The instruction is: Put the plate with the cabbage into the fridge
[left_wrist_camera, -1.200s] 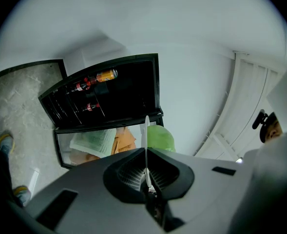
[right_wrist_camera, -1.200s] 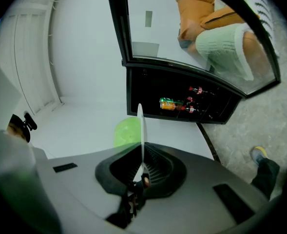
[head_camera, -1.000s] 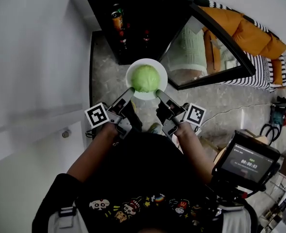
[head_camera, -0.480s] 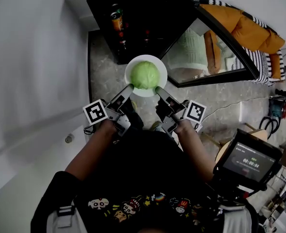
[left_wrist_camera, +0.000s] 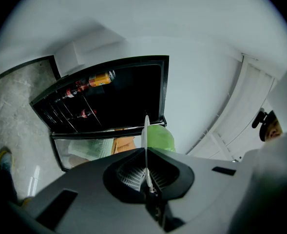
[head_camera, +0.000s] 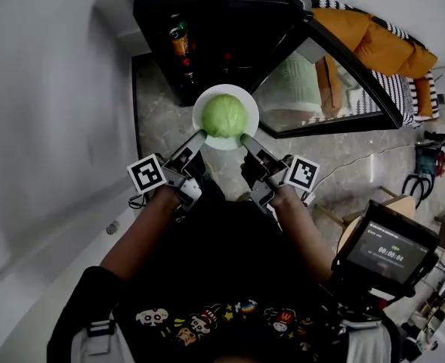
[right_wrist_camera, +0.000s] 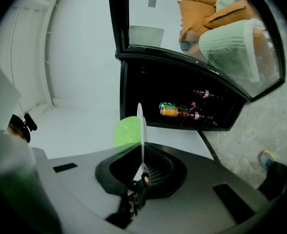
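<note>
Head view: round white plate (head_camera: 204, 103) carrying green cabbage head (head_camera: 224, 116), near rim pinched by left gripper (head_camera: 199, 135) and right gripper (head_camera: 245, 138), both clamped edge-on, seemingly just outside open black fridge (head_camera: 207, 21).

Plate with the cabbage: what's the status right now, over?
Left tongs shut on plate rim, right tongs likewise. Cabbage riding on plate, short of fridge. Door open, path looks clear.

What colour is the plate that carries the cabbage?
The plate is plain white, with no pattern. The head view shows it best, under the green cabbage.
</note>
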`<state>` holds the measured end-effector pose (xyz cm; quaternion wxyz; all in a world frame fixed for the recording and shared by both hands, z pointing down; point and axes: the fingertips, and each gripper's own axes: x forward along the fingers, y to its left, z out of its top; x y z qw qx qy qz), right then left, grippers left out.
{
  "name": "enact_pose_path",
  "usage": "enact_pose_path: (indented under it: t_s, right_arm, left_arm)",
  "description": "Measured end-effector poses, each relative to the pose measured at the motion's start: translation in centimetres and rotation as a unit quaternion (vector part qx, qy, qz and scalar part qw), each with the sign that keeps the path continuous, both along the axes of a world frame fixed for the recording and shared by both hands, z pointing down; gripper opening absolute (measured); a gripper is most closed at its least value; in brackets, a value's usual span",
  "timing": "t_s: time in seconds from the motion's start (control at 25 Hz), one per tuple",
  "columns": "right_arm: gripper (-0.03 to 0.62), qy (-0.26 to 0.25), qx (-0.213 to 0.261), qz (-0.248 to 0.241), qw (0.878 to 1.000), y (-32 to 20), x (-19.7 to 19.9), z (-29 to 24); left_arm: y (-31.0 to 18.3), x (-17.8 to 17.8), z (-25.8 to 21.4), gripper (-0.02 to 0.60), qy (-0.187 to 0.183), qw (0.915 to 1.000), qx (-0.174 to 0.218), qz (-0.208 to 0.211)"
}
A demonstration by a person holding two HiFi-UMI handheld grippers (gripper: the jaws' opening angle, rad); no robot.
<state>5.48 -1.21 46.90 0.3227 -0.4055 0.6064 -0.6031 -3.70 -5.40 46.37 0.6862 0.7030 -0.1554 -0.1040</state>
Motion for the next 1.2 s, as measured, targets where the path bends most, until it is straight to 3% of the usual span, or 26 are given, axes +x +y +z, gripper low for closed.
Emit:
enact_pose_path:
  t_s: [0.6,1.0,1.2]
  right_arm:
    - [0.020,-0.003,0.008,-0.005,1.000,-0.2,-0.2,-0.4]
    - [0.020,-0.002,0.041,-0.039,0.998,-0.7,-0.6,-1.0]
    - [0.020,0.012,0.027,-0.035,0.999,-0.4,-0.5,-0.4]
  left_arm:
    - [-0.1,-0.3,-0.5,0.012,-0.007,0.9999,0.011,0.000]
    - [0.0,-0.8,-1.5,0.012,-0.004,0.9985,0.041,-0.036]
    - [0.2,-0.7,-0.5,0.012,0.005,0.9993,0.023,-0.030]
